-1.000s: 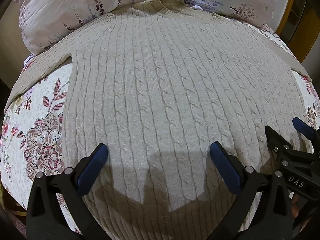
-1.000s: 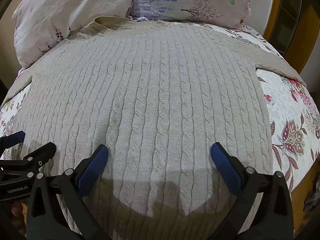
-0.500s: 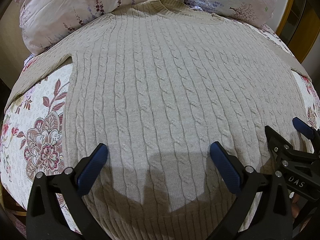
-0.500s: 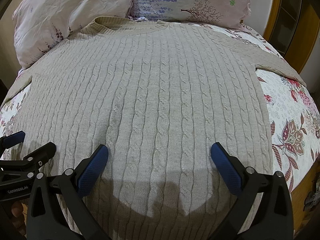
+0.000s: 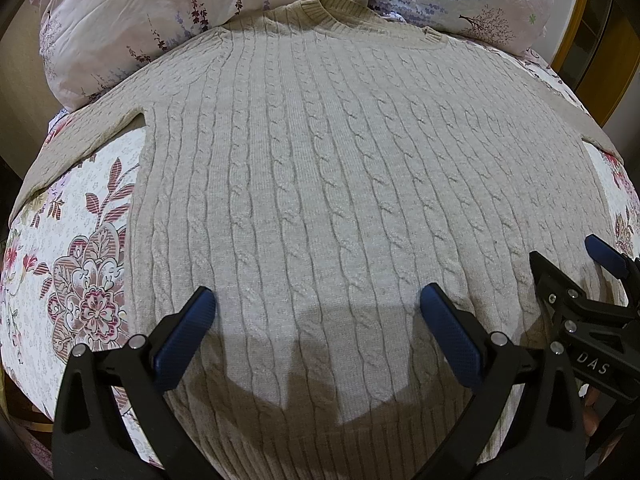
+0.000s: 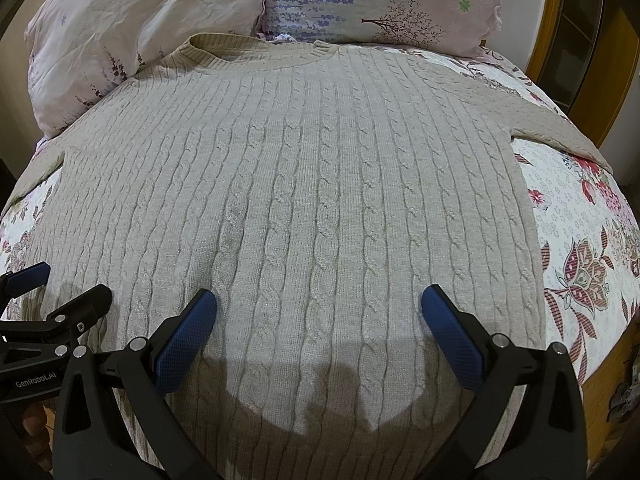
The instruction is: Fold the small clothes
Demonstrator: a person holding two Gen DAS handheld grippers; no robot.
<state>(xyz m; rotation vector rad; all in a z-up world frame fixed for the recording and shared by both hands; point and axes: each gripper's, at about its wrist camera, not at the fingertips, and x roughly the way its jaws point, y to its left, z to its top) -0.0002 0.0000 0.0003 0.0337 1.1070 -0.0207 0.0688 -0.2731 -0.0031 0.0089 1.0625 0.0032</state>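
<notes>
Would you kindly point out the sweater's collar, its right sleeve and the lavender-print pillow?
collar (image 6: 256, 58): right wrist view, ribbed neckline band.
right sleeve (image 6: 552, 128): right wrist view, upper part of the outstretched sleeve.
lavender-print pillow (image 6: 380, 0): right wrist view, its printed front.

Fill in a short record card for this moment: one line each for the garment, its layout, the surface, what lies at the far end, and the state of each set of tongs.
garment: beige cable-knit sweater
layout: spread flat, unfolded, collar away from the cameras, sleeves out to both sides
surface: floral bedspread
far end: two printed pillows just past the collar
left tongs: open, over the lower sweater, gripping nothing
right tongs: open, over the lower sweater, gripping nothing
folding: not yet begun
</notes>
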